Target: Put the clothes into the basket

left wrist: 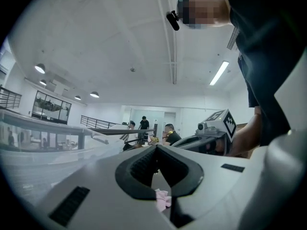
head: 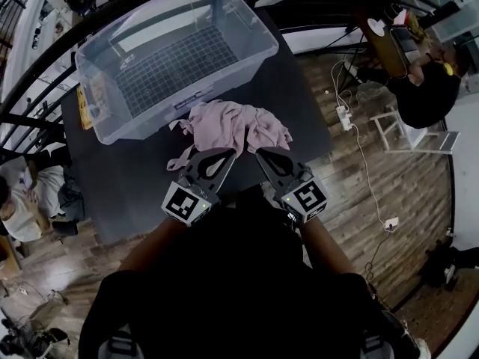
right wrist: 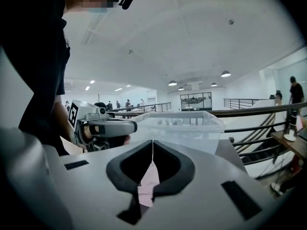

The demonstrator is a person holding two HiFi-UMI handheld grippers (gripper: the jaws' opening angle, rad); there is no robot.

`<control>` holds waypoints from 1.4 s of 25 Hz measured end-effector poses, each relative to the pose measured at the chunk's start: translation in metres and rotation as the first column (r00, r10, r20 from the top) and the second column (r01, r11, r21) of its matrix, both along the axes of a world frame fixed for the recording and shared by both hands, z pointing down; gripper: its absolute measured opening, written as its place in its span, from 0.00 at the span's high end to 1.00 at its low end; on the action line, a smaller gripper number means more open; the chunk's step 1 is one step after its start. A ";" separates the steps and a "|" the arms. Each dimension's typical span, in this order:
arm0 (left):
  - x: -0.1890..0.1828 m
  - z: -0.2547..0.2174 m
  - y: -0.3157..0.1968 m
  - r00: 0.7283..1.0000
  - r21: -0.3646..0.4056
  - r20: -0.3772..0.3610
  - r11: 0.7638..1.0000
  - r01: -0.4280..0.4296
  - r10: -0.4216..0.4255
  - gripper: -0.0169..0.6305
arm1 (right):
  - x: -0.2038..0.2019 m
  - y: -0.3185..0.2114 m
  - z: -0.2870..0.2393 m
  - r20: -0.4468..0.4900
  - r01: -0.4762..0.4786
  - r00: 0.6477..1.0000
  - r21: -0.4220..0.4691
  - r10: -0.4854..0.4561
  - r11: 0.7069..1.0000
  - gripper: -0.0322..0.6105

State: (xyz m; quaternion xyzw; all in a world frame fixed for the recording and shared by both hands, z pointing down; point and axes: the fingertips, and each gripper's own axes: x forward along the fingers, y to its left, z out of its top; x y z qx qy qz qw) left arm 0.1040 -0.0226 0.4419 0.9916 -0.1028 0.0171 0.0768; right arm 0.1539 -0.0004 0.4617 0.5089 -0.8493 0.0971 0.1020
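On the dark table (head: 299,122), before the clear basket (head: 251,62): pink clothes (head: 232,126), heaped, still outside it. Left claw (head: 228,154), right claw (head: 262,154): both closed at the heap's near edge, nothing visibly pinched. Risk: lifting like this likely raises no cloth, and a shallow pinch may slip.

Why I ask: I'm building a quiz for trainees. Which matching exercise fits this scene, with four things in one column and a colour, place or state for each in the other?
Things:
1. basket
2. clothes
3. table
4. right gripper

Descriptions:
A. jaws together
B. pink, heaped just in front of the basket
C. clear plastic, at the far side of the table
D. dark top

Pairs: 1-C, 2-B, 3-D, 4-A
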 end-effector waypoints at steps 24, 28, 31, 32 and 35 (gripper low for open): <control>0.055 0.080 -0.078 0.963 -0.009 0.048 0.964 0.265 -0.264 0.97 | 0.048 -0.097 0.148 -0.092 0.279 0.936 -0.396 -0.340 0.875 0.92; 0.060 0.088 -0.086 0.945 -0.006 0.059 0.947 0.321 -0.320 0.97 | 0.052 -0.101 0.172 -0.092 0.310 0.911 -0.487 -0.401 0.817 0.80; 0.064 0.096 -0.088 0.930 -0.010 0.069 0.931 0.364 -0.362 0.97 | 0.053 -0.105 0.190 -0.101 0.335 0.888 -0.526 -0.449 0.782 0.73; 0.065 0.098 -0.090 0.925 -0.010 0.072 0.927 0.374 -0.373 0.97 | 0.053 -0.106 0.195 -0.107 0.341 0.879 -0.543 -0.465 0.768 0.72; 0.069 0.106 -0.096 0.916 0.009 0.086 0.919 0.393 -0.393 0.97 | 0.050 -0.112 0.212 -0.121 0.349 0.852 -0.594 -0.509 0.725 0.63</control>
